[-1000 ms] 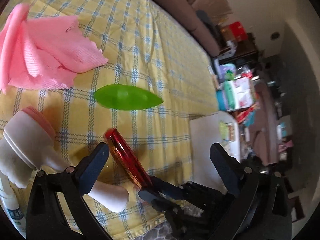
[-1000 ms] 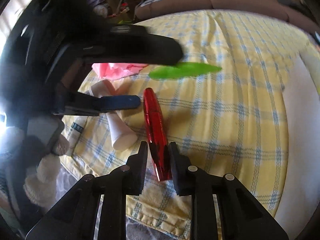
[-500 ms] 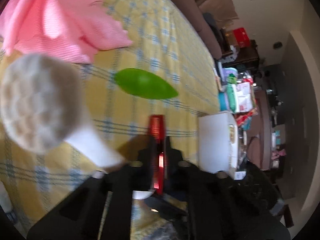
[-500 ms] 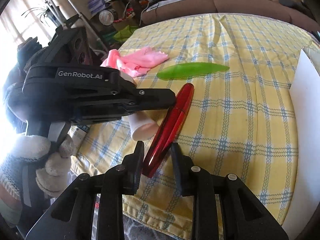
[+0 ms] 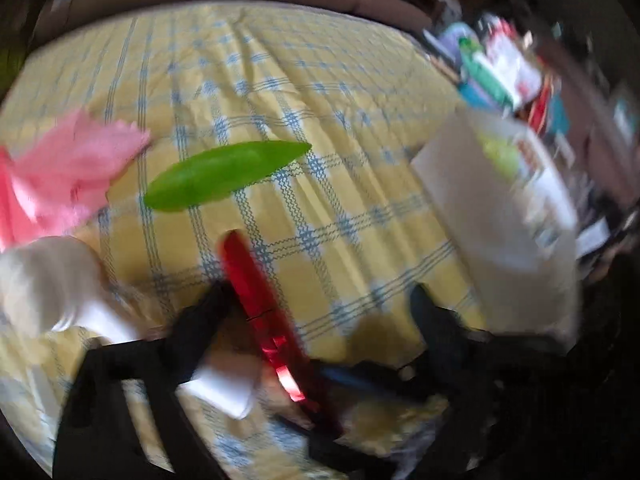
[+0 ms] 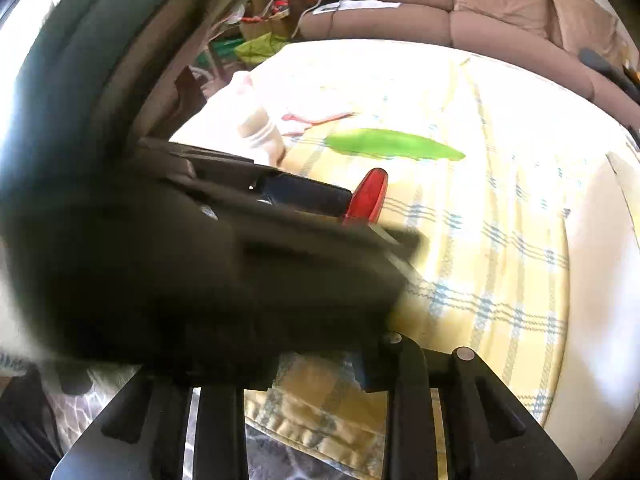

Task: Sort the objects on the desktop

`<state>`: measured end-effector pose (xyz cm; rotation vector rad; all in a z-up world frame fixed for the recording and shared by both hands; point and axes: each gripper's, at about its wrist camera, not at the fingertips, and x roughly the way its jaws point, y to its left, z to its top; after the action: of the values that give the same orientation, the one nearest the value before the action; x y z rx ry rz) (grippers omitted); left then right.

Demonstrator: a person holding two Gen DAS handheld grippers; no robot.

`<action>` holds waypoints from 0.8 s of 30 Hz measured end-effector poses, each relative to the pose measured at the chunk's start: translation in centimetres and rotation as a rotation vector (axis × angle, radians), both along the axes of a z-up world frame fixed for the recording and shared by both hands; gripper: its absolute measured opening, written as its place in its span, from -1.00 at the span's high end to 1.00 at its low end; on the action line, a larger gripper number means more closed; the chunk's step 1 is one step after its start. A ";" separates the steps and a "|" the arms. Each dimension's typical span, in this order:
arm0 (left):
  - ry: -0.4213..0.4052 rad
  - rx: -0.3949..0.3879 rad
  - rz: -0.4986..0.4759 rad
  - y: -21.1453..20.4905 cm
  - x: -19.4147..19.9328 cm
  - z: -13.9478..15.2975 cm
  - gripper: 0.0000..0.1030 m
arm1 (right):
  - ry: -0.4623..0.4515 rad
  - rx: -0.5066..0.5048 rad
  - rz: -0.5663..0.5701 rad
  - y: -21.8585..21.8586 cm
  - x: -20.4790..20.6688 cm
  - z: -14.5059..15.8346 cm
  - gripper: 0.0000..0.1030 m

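A shiny red pen-shaped case [image 5: 256, 292] lies slantwise on the yellow checked cloth [image 5: 320, 92]. In the blurred left wrist view my left gripper [image 5: 316, 312] straddles it, its jaws opening; the case runs beside the left finger without being pressed. The case's near end reaches my right gripper [image 5: 320, 396], which is shut on it. From the right wrist view the left gripper's body hides the right fingertips and only the red tip [image 6: 370, 196] shows. A green leaf-shaped object [image 5: 224, 176] lies beyond.
A pink cloth [image 5: 68, 172] and a white brush with a handle [image 5: 52, 280] lie to the left. A white box [image 5: 500, 208] stands at the right table edge, with a cluttered shelf behind it. A sofa [image 6: 500, 28] runs along the far side.
The left gripper, shut on the red case half a second ago, now has its jaws apart and has rolled and swung across the right camera. The right gripper kept its hold.
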<state>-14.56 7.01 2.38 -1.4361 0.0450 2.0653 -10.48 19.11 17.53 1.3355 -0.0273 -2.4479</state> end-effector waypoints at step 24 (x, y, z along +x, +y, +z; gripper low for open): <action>-0.295 0.484 0.176 -4.9 -2.7 -1.9 0.44 | 0.020 -0.231 -0.044 1.4 -1.6 -0.1 0.47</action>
<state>-17.25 2.11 0.45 -1.4471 -0.6746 1.8027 -12.09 20.52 17.42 1.2208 -0.3276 -2.4076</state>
